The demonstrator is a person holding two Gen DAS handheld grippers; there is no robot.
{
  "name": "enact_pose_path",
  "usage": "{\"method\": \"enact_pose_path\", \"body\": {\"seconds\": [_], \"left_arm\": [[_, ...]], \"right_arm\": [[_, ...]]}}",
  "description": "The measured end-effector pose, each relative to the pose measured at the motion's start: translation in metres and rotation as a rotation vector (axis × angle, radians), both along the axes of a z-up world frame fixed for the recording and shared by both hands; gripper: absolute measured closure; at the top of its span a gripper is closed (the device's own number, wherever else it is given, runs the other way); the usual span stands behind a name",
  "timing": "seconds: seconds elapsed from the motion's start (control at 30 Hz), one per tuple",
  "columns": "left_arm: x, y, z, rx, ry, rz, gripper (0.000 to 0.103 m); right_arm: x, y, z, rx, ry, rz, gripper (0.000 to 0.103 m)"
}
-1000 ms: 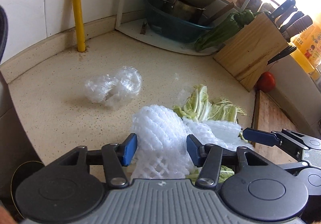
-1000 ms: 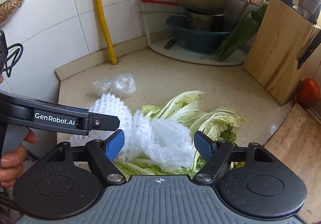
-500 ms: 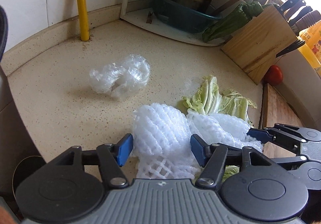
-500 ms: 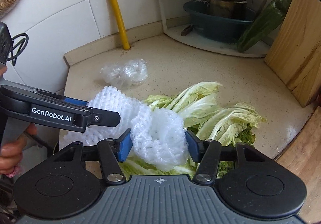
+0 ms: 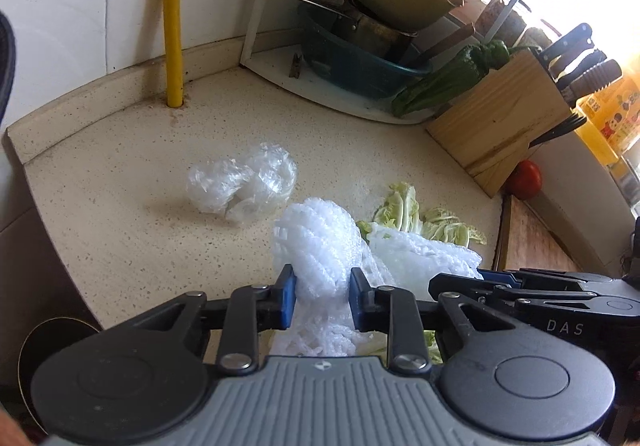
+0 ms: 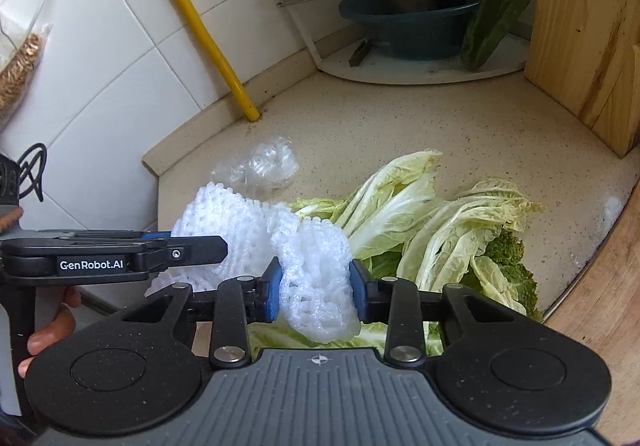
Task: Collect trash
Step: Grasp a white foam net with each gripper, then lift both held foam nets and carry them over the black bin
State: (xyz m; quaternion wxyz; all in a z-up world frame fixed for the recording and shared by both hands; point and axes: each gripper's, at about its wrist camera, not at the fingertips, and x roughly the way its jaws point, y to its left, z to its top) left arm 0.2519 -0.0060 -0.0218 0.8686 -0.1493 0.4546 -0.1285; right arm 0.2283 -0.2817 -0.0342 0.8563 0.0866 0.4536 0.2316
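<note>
Between the desk's [image 5: 120, 230] front edge and the cabbage leaves [image 6: 404, 202], two white foam nets are sitting side by side, left gripper [image 5: 322, 296] fingers having just closed on one [image 5: 320, 246], right gripper [image 6: 316, 288] fingers likewise clamping the other [image 6: 316, 266], crumpled clear plastic [image 5: 244, 182] lying beyond, nearer the left.

White foam net sleeves [image 5: 320, 246] bunched over limp cabbage leaves [image 6: 420, 214], crumpled clear plastic wrap [image 5: 244, 178] nearby
</note>
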Motion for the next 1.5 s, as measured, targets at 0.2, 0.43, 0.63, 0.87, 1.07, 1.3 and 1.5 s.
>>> {"method": "enact_pose_path", "body": {"seconds": [0.2,0.43,0.63,0.87,1.07,1.3,1.5], "left_arm": [[-0.001,0.006,0.019,-0.024,-0.047,0.014,0.079],[-0.002,0.02,0.03,-0.063,-0.074,0.041,0.079],[-0.002,0.019,0.033,-0.081,-0.086,0.043,0.079],[-0.003,0.023,0.042,-0.089,-0.11,0.05,0.079],[-0.004,0.022,0.048,-0.101,-0.123,0.047,0.079],[-0.01,0.026,0.057,-0.095,-0.144,0.056,0.079],[-0.022,0.039,0.067,-0.094,-0.173,0.089,0.079]], "right_arm": [[0.001,0.0,0.016,0.048,-0.027,0.002,0.061],[0.003,-0.012,0.033,0.11,-0.033,-0.013,0.061],[0.003,-0.025,0.038,0.134,-0.04,-0.052,0.061],[-0.002,-0.032,0.052,0.192,-0.057,-0.05,0.061],[-0.005,-0.034,0.064,0.19,-0.093,-0.06,0.061],[-0.006,-0.029,0.064,0.184,-0.093,-0.05,0.061],[-0.008,-0.019,0.075,0.186,-0.123,-0.028,0.061]]}}
